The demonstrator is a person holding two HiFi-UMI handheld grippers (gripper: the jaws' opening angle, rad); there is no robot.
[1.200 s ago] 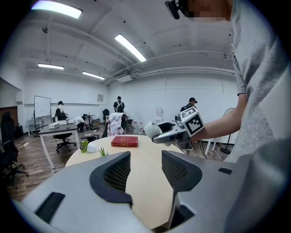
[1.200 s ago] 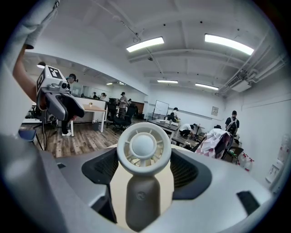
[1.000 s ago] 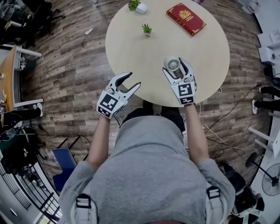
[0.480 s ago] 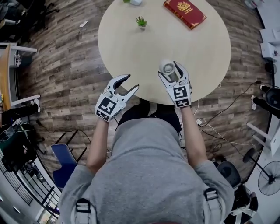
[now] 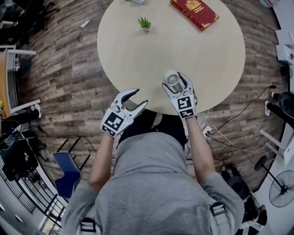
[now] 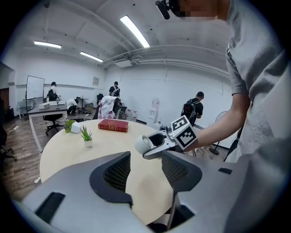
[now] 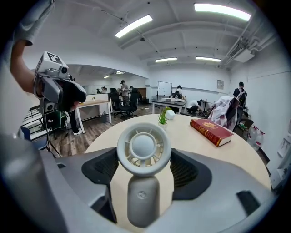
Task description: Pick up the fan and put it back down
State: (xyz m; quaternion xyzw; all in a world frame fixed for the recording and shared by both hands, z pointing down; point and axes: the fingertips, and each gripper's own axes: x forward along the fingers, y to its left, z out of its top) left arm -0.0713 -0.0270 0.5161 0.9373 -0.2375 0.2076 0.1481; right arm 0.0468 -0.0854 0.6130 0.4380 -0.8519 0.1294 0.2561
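A small white handheld fan [image 5: 171, 77] stands upright between the jaws of my right gripper [image 5: 174, 81], which is shut on its handle near the round table's [image 5: 183, 46] near edge. In the right gripper view the fan's round head [image 7: 144, 148] rises above the jaws, with its handle between them. The left gripper view shows the fan [image 6: 144, 144] held a little above the tabletop [image 6: 63, 154]. My left gripper [image 5: 139, 97] hangs open and empty off the table's near-left edge, apart from the fan.
A red book [image 5: 194, 13] lies at the table's far right. A small potted plant [image 5: 144, 23] stands at the far left. Cables [image 5: 225, 135] trail on the wood floor to the right. Several people and desks are in the background [image 7: 177, 102].
Both grippers have come down and drawn closer to the person. The fan travelled with the right gripper toward the table's near edge. The left gripper stayed open.
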